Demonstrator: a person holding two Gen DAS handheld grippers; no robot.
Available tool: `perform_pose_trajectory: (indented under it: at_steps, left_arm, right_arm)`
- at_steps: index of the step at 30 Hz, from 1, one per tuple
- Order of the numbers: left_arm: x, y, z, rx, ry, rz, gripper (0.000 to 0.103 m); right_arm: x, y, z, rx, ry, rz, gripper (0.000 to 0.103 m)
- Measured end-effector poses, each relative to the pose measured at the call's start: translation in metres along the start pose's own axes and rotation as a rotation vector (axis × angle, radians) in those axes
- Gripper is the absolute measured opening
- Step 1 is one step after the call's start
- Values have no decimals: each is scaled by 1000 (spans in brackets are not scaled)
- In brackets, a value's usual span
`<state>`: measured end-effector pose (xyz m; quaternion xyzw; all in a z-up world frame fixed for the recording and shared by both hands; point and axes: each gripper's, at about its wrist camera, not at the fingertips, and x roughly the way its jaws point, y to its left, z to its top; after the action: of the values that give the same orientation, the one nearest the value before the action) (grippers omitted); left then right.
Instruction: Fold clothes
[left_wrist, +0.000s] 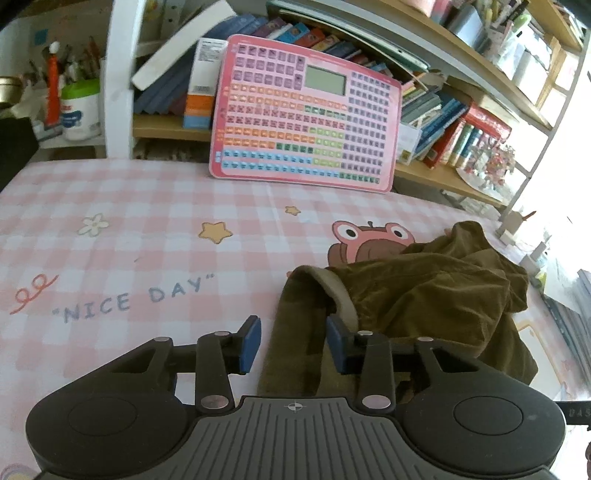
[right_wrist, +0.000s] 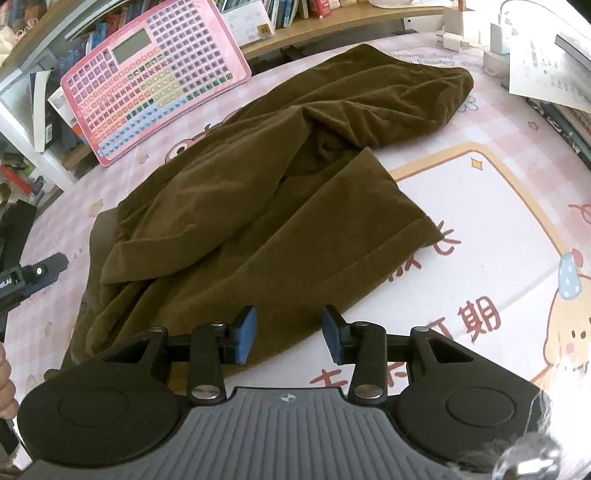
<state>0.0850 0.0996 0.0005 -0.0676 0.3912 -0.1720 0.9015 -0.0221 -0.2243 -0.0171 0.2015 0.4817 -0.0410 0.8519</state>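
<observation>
Lying crumpled across the pink-checked cartoon cloth covering the bench (left_wrist: 122, 229), an olive-brown velvety garment (right_wrist: 266, 192) spreads from the near edge toward the shelves behind. Open cloth stretches to its left in the left wrist view, around the words "NICE DAY"; to its right, in the right wrist view, a white printed panel lies bare. A pink plastic keyboard-style learning board (left_wrist: 306, 110) leans upright against the wooden bookshelf (left_wrist: 480, 77) at the bench's far edge, close to the garment's far side. The fabric is bunched in deep folds, with one hemmed flap (right_wrist: 369, 236) lying flat toward the right. A paler inner lining shows at a rolled edge (left_wrist: 336, 288). The left tool (left_wrist: 293, 341) stands partly open, a strip of garment lying between its blue pads without being pressed. The right tool (right_wrist: 289, 339) is likewise partly open, poised over the garment's near edge, gripping nothing. Whether either tool touches the fabric cannot be made out. The garment's type is unclear, and its near edge is hidden behind both tools' bodies.
</observation>
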Motion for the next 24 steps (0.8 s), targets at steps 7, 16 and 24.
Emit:
perform_pose_trajectory:
  at_steps: [7, 16, 24]
  left_arm:
    - [31, -12, 15, 40, 32, -73, 36]
    - [47, -11, 32, -125, 15, -215, 2]
    - [-25, 73, 45, -329, -232, -37, 3]
  right_arm:
    - [-7, 3, -5, 12, -27, -36, 38]
    - [-17, -10, -8, 89, -58, -84, 38]
    - [-19, -21, -3, 139, -85, -111, 38]
